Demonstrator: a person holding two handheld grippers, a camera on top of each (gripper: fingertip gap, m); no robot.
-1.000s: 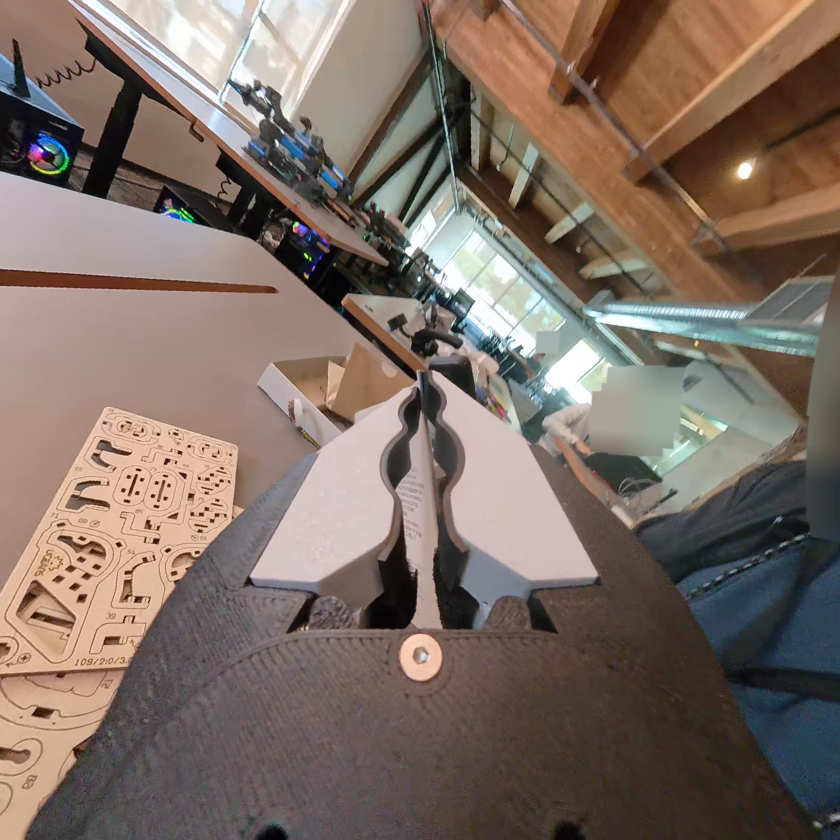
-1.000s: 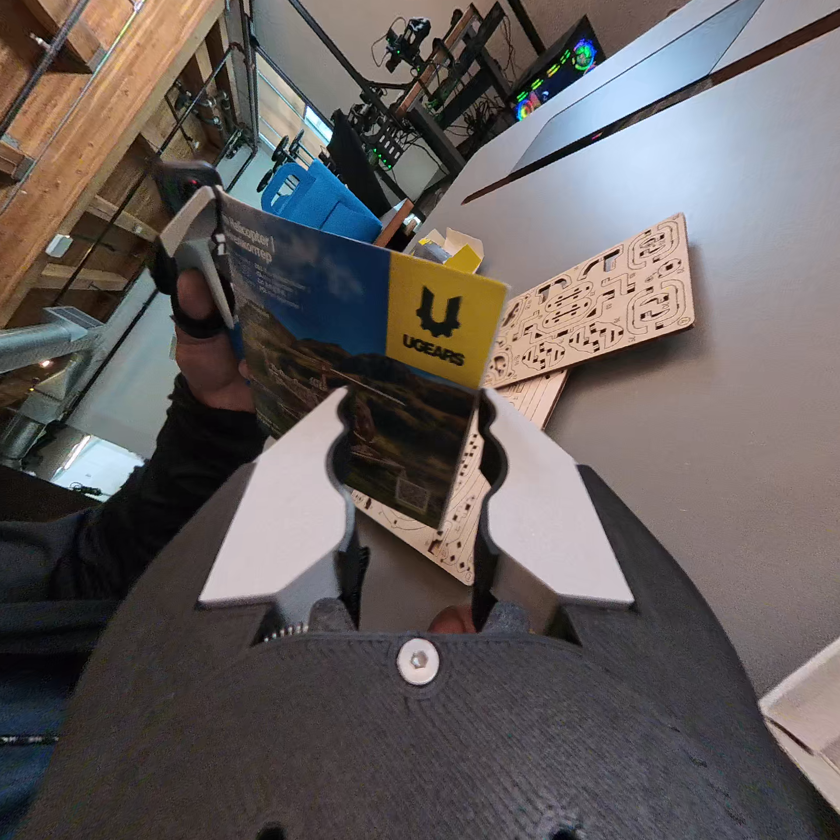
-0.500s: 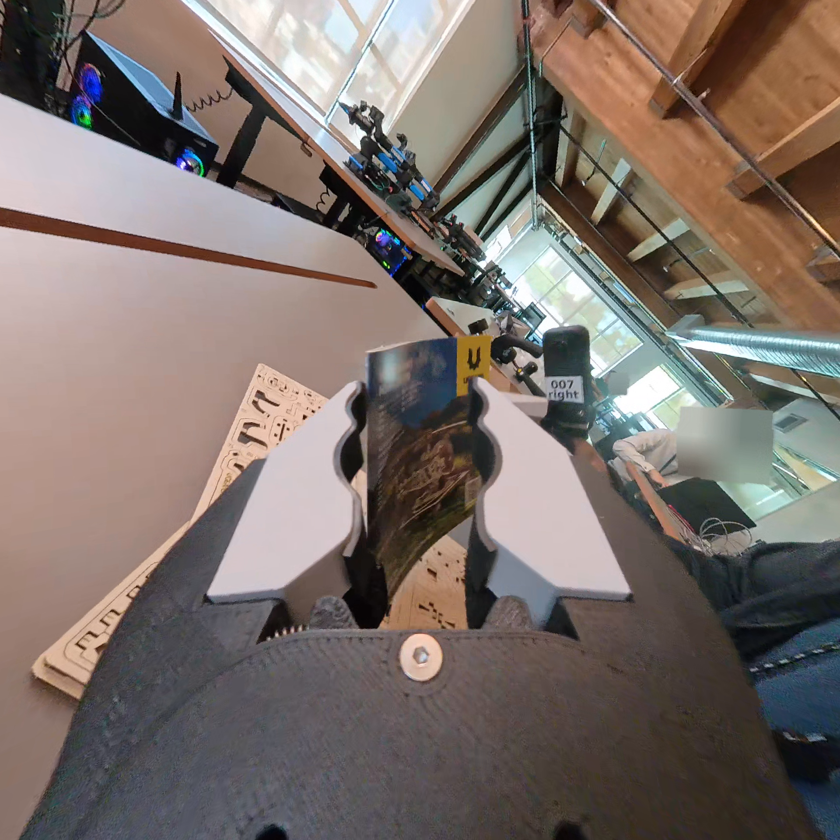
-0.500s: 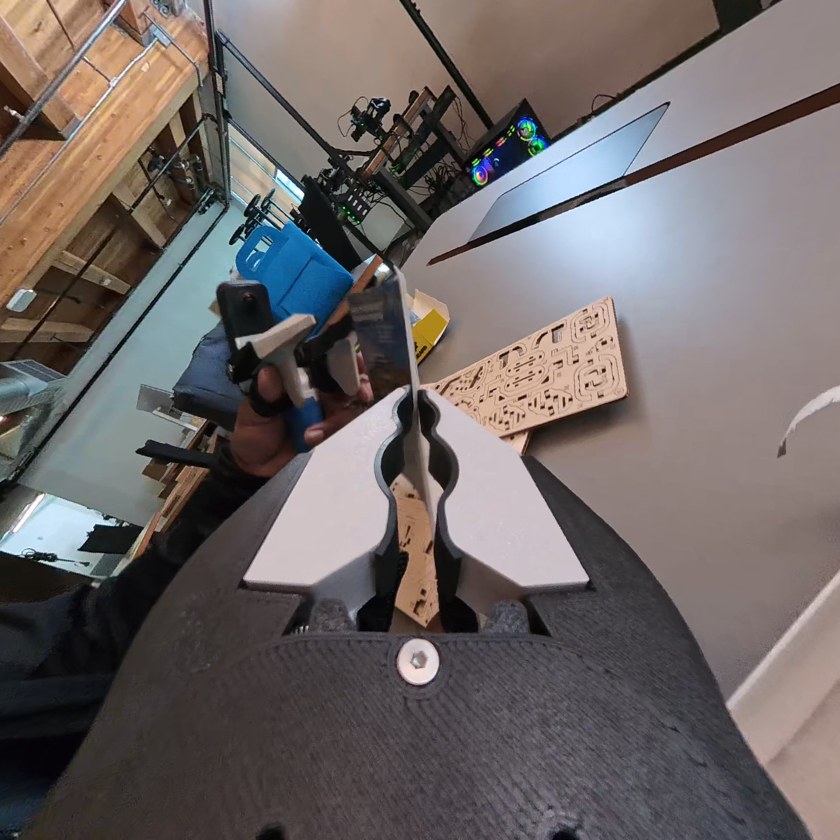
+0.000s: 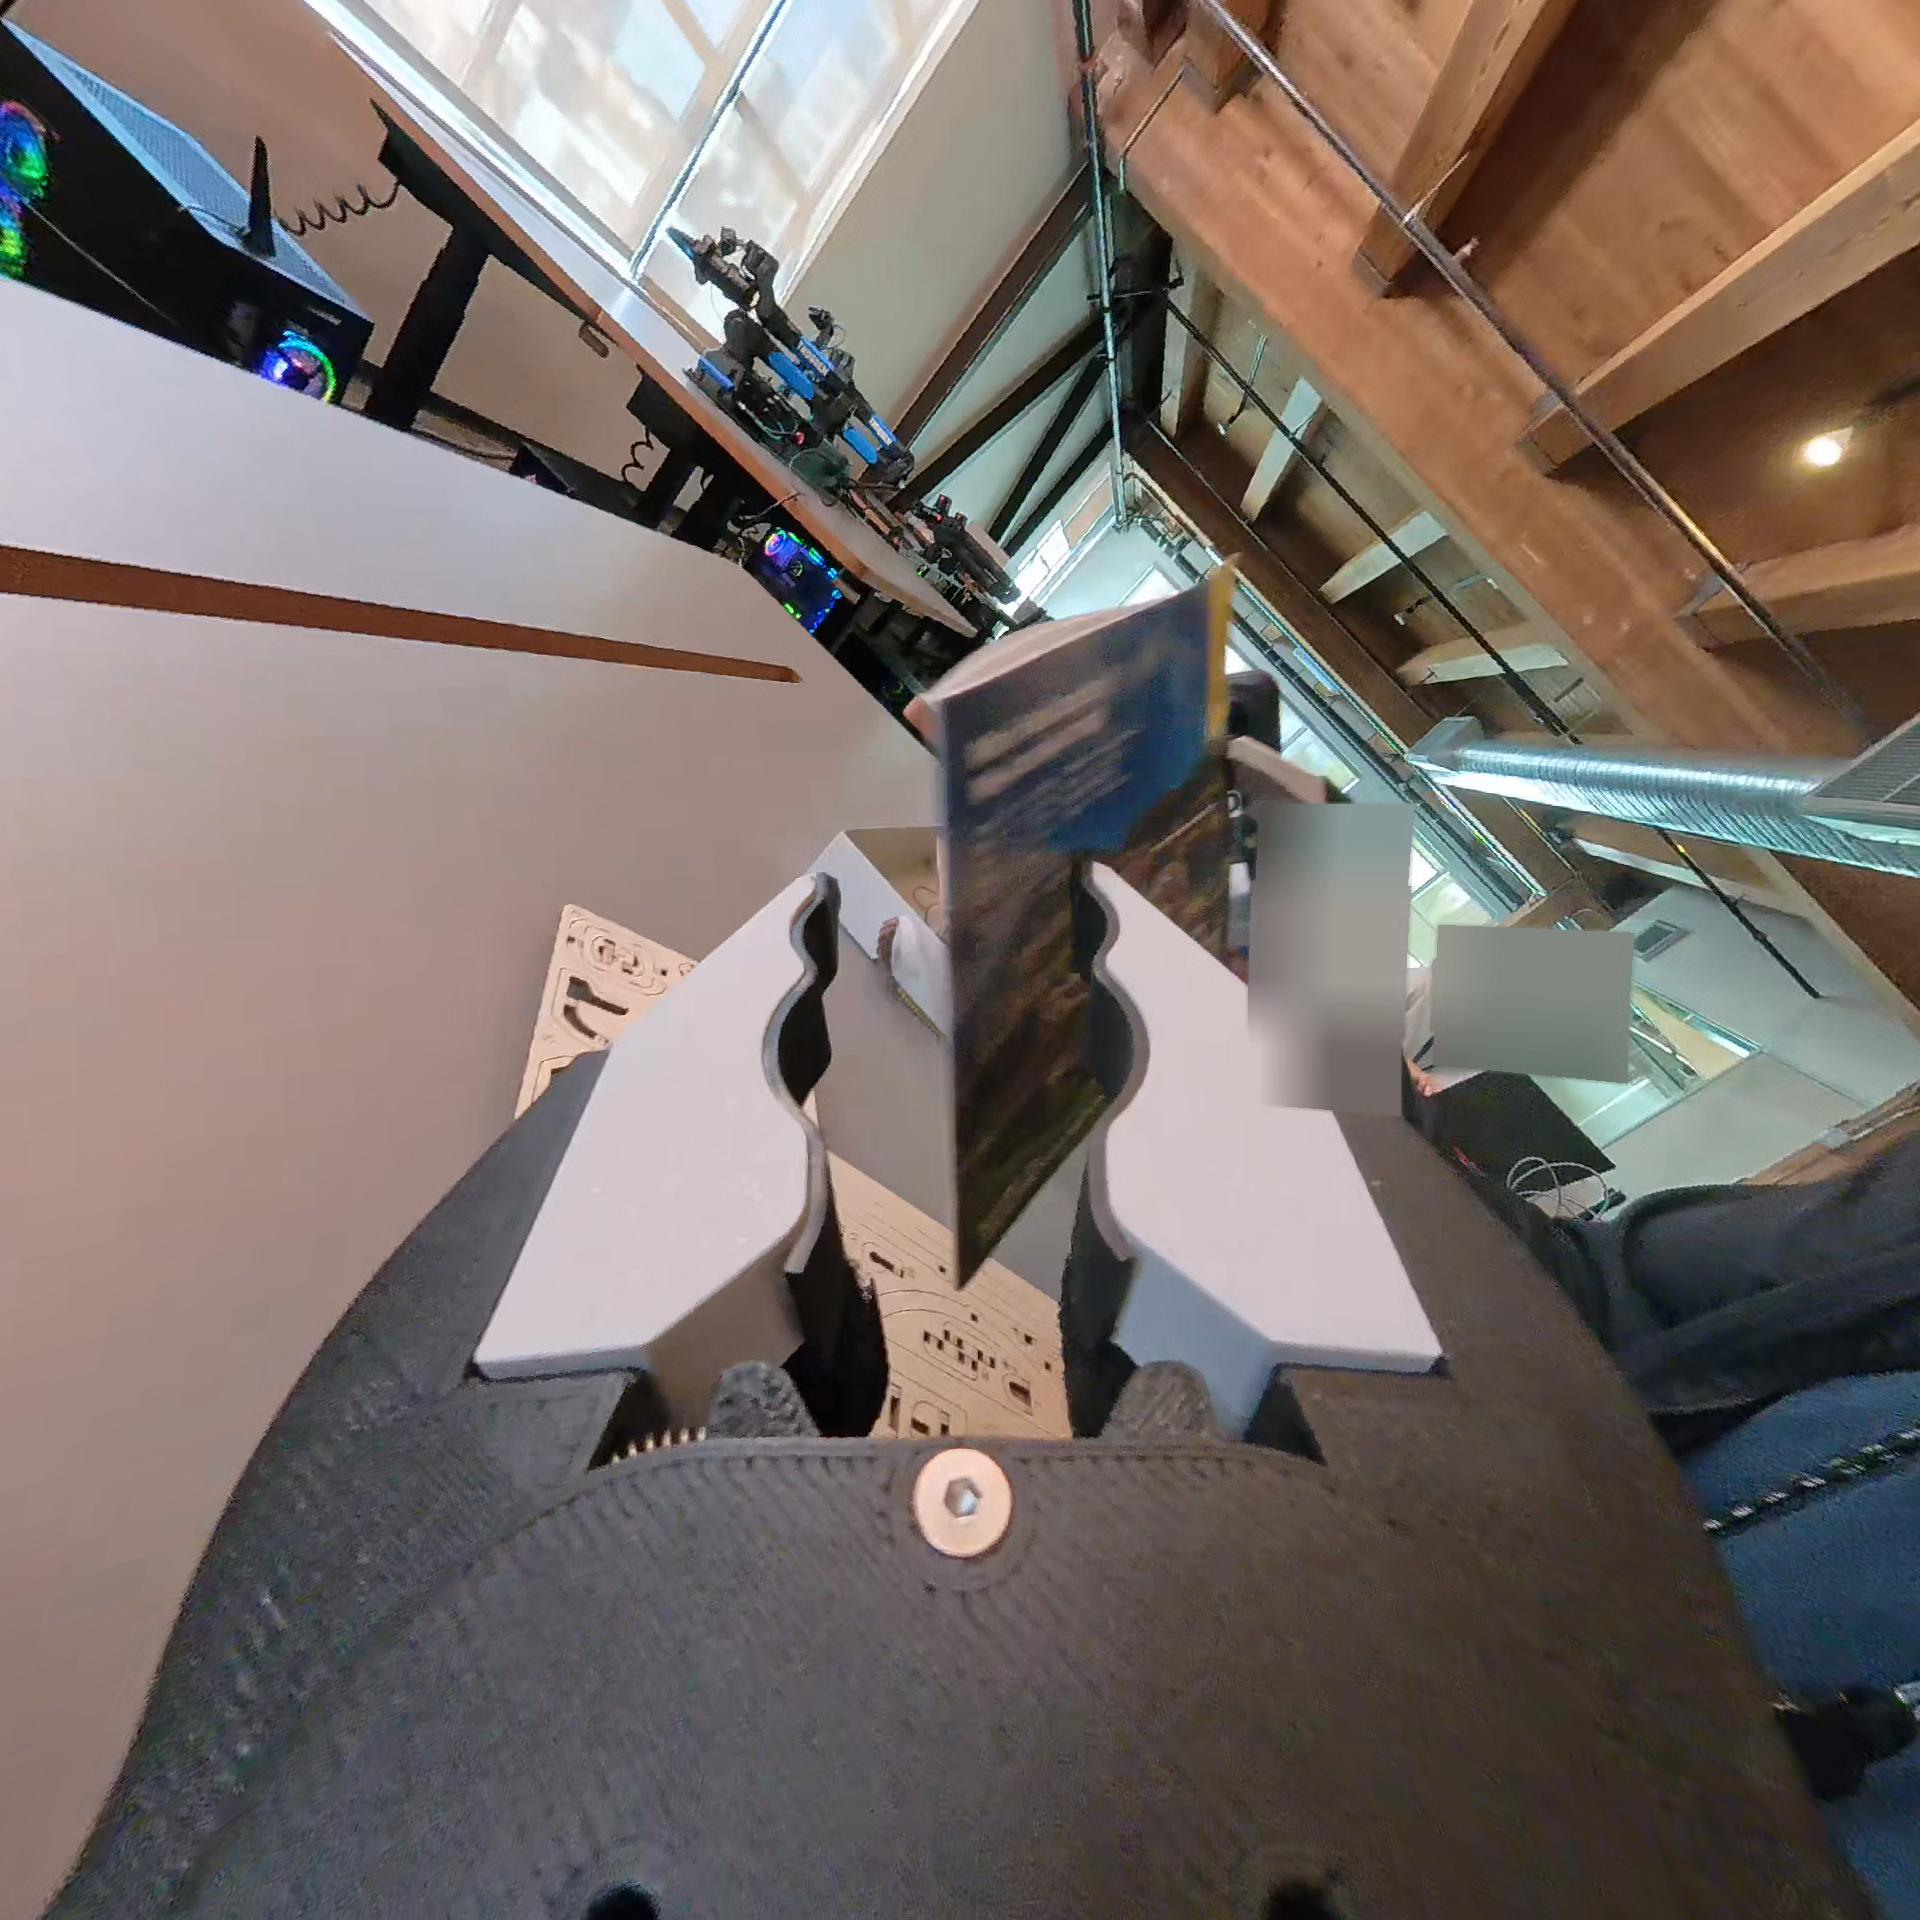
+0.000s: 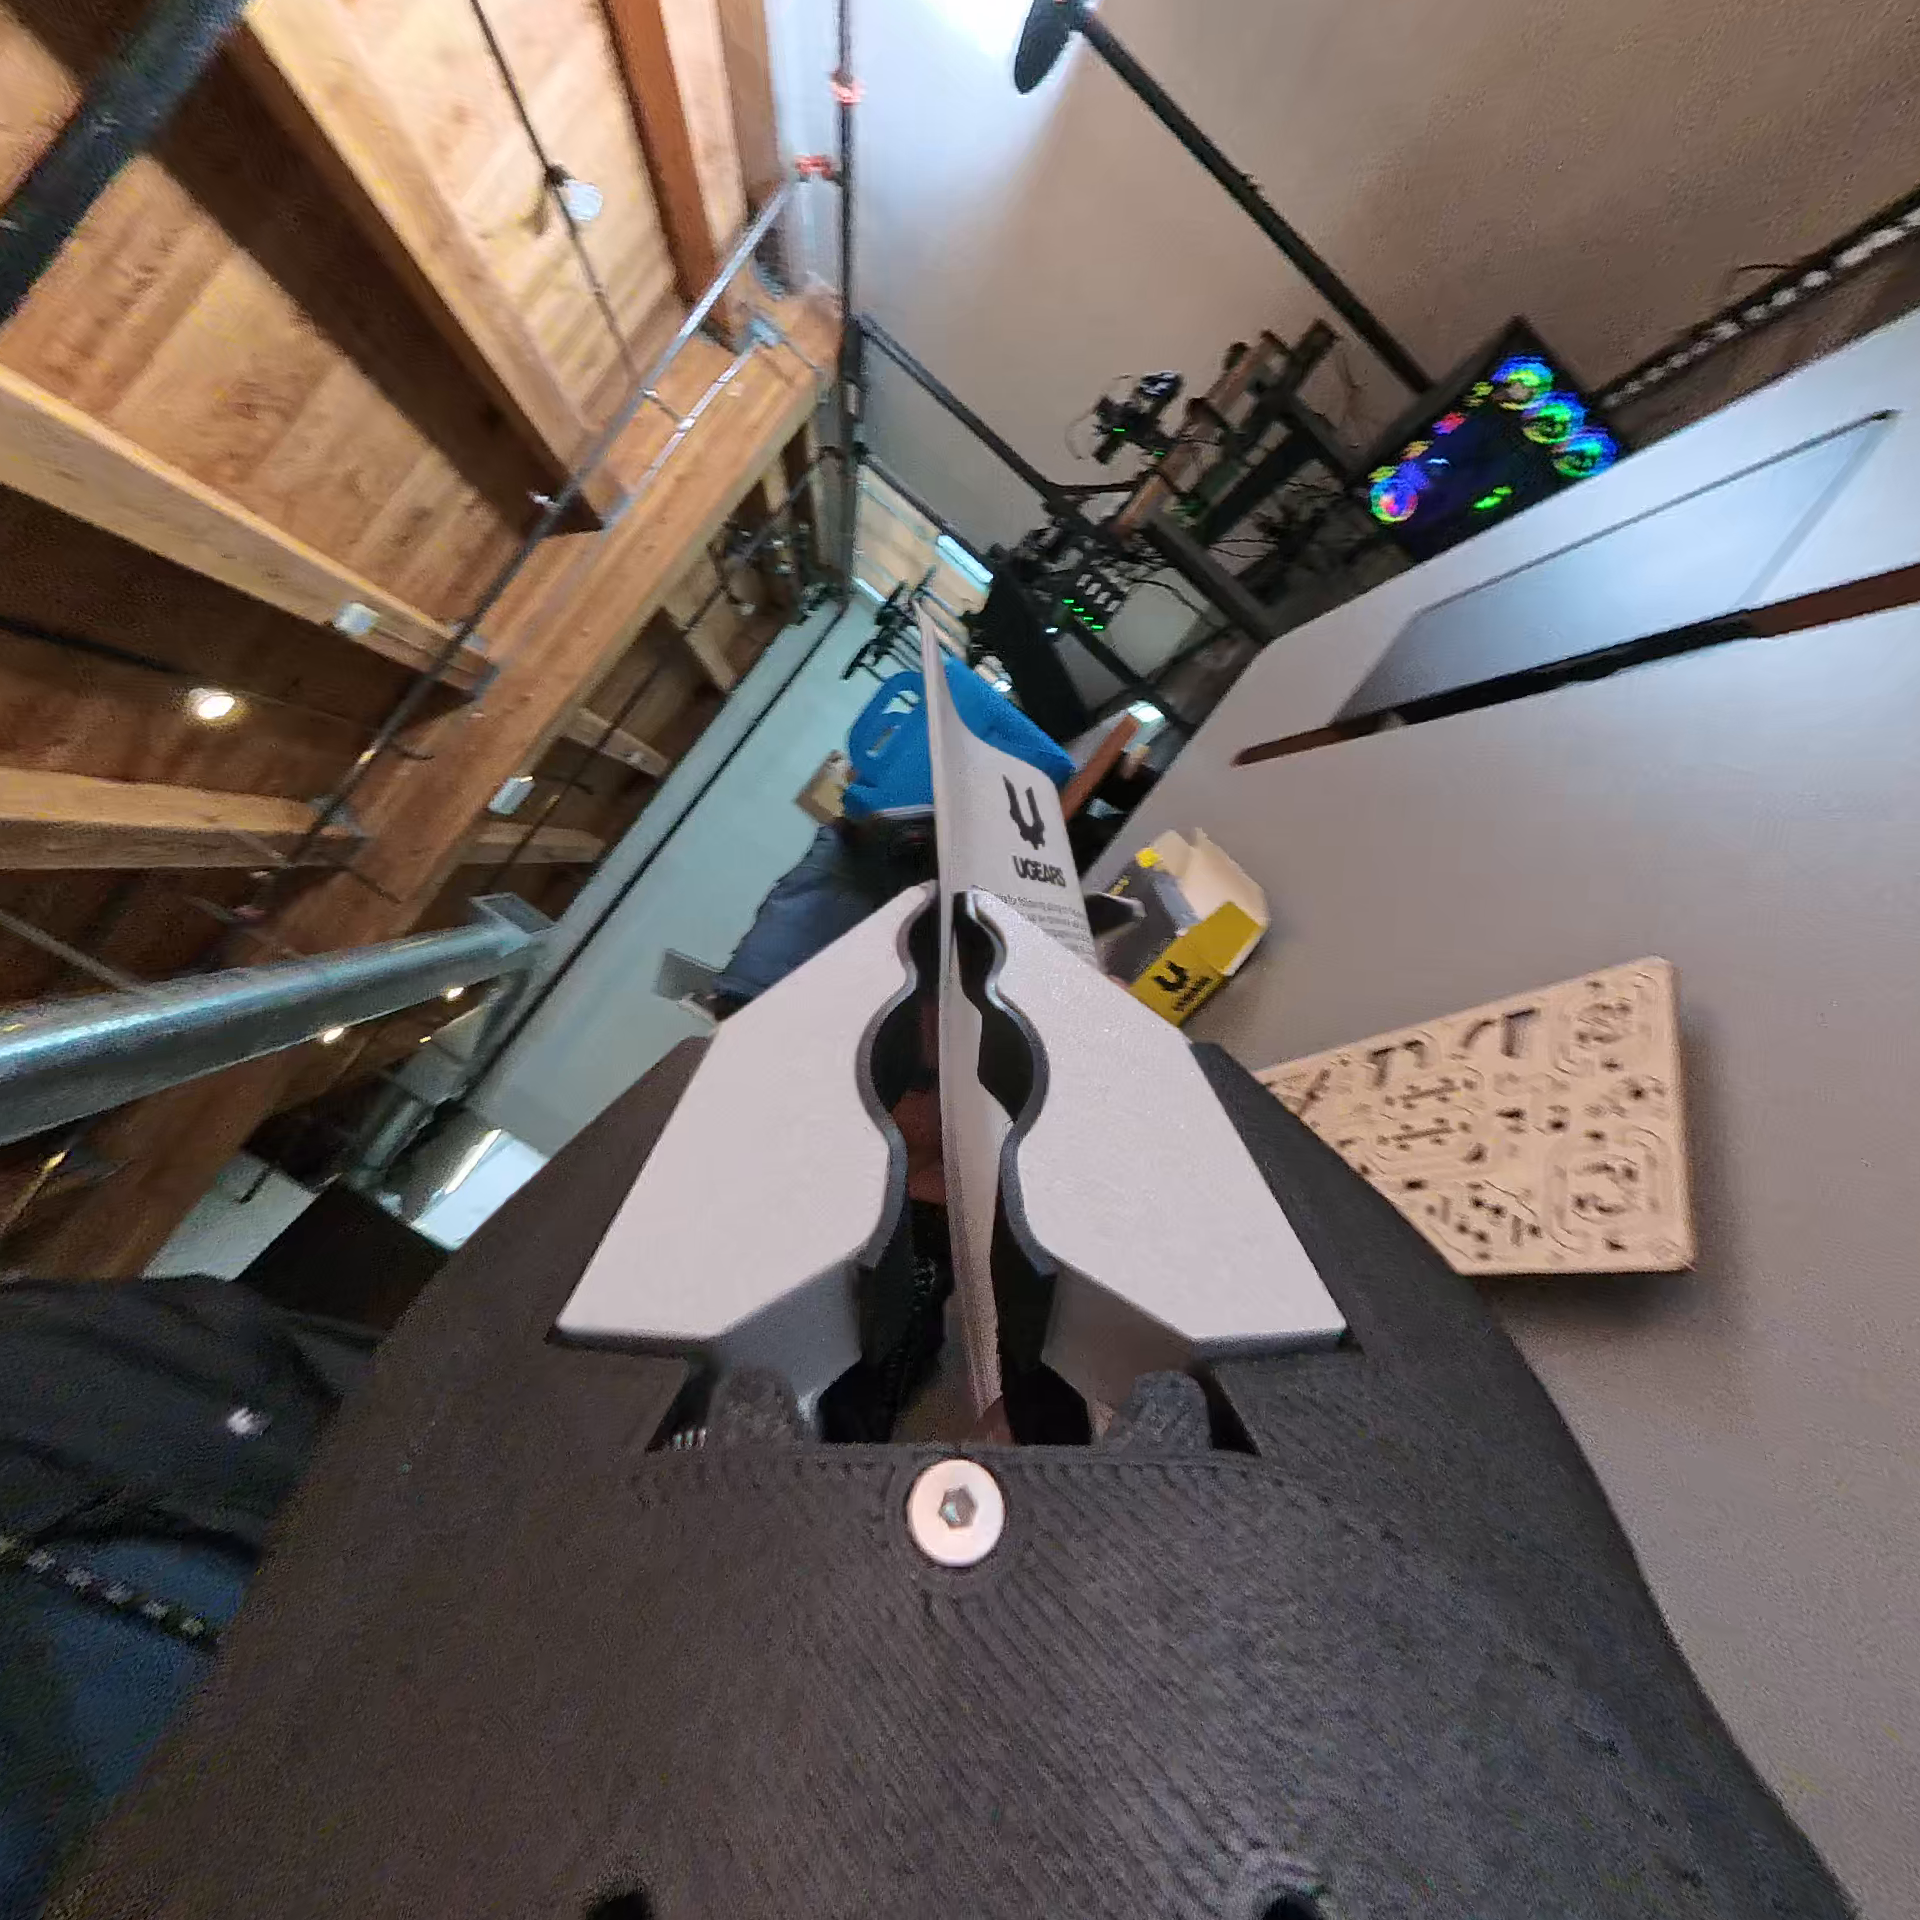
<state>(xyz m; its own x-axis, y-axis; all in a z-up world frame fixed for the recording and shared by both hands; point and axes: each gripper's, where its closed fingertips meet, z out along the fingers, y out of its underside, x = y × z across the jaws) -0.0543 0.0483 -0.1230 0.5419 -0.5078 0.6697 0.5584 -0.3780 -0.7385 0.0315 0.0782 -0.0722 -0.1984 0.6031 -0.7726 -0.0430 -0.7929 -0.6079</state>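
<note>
Right gripper [image 6: 961, 914] clamped on the booklet [image 6: 992, 831], which stands edge-on up the centre of its view. Left gripper [image 5: 956, 894] jaws apart; booklet [image 5: 1049, 914] sits in the gap, near the right finger, contact unclear. Wooden puzzle sheets [image 6: 1507, 1122] lie flat on the grey tabletop [image 6: 1662, 831], right of frame; yellow box [image 6: 1195, 935] just beyond them.

**Around the grey table**

A laser-cut wooden sheet [image 6: 1496, 1132] lay flat on the grey table [image 6: 1558, 831], near an open yellow-and-white box [image 6: 1195, 935]. Beyond stood a computer tower [image 6: 1496, 468] with glowing coloured fans, under wooden beams [image 6: 260, 468].
</note>
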